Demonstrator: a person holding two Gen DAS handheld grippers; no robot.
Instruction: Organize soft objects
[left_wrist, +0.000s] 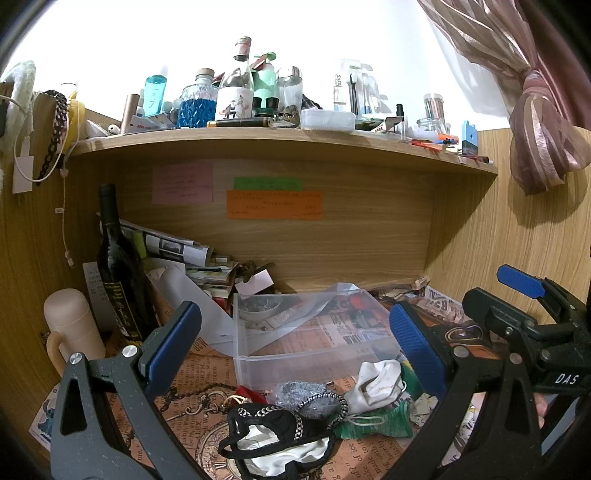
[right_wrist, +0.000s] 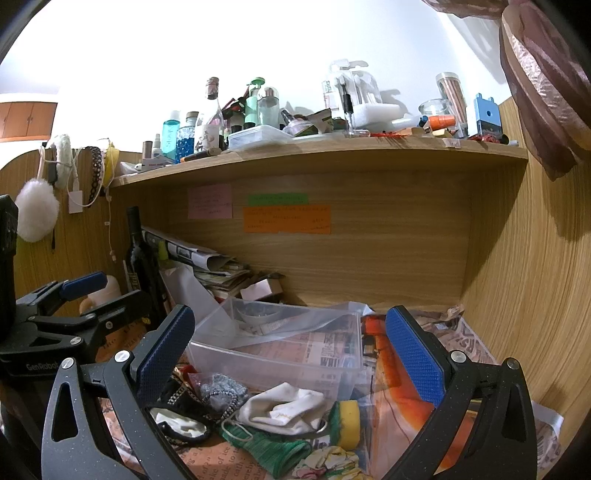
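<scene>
A pile of soft things lies on the desk in front of a clear plastic bin (left_wrist: 314, 343) (right_wrist: 280, 354): a black and white pouch with chain trim (left_wrist: 280, 439) (right_wrist: 177, 421), a grey glittery piece (left_wrist: 303, 395) (right_wrist: 221, 386), a crumpled white cloth (left_wrist: 376, 384) (right_wrist: 284, 406), a green knit cloth (left_wrist: 380, 424) (right_wrist: 273, 450) and a yellow-green sponge (right_wrist: 347, 421). My left gripper (left_wrist: 295, 343) is open and empty above the pile. My right gripper (right_wrist: 291, 358) is open and empty above the white cloth; it also shows at the right of the left wrist view (left_wrist: 517, 291).
A dark wine bottle (left_wrist: 118, 269) (right_wrist: 142, 266) and a beige mug (left_wrist: 72, 328) stand at the left. Newspapers and papers (left_wrist: 173, 247) are stacked behind the bin. A cluttered shelf (left_wrist: 280, 140) runs overhead. A wooden wall (right_wrist: 535, 295) closes the right side.
</scene>
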